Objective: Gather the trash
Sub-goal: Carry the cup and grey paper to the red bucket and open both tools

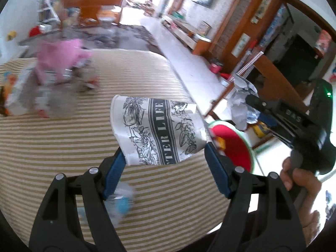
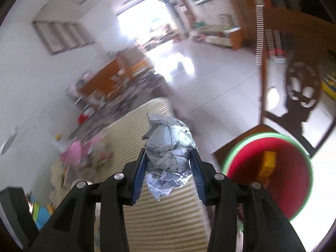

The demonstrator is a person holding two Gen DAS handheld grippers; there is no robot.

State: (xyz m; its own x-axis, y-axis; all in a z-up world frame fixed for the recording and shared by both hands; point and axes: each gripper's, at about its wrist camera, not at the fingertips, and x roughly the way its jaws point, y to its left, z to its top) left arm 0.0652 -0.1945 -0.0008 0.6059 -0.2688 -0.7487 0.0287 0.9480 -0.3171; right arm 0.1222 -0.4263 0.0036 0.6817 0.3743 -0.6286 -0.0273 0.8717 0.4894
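My left gripper [image 1: 164, 153] is shut on a crushed white paper cup [image 1: 157, 130] with black leaf print and lettering, held above the striped table [image 1: 63, 147]. My right gripper [image 2: 168, 157] is shut on a crumpled ball of printed paper [image 2: 168, 153]; the same paper ball [image 1: 241, 103] and gripper show at the right of the left wrist view, with a hand [image 1: 298, 180] on the handle. A red bin with a green rim [image 2: 268, 174] stands on the floor right of the table, an orange-yellow item [image 2: 267, 163] inside it. In the left wrist view the red bin [image 1: 235, 147] lies just right of the cup.
A blurred heap of trash with a pink bag [image 1: 61, 63] and a carton [image 1: 16, 90] lies at the table's far left. A blue-and-clear wrapper [image 1: 121, 201] lies under the left gripper. A dark wooden chair [image 2: 294, 88] stands beyond the bin on the tiled floor [image 2: 210, 73].
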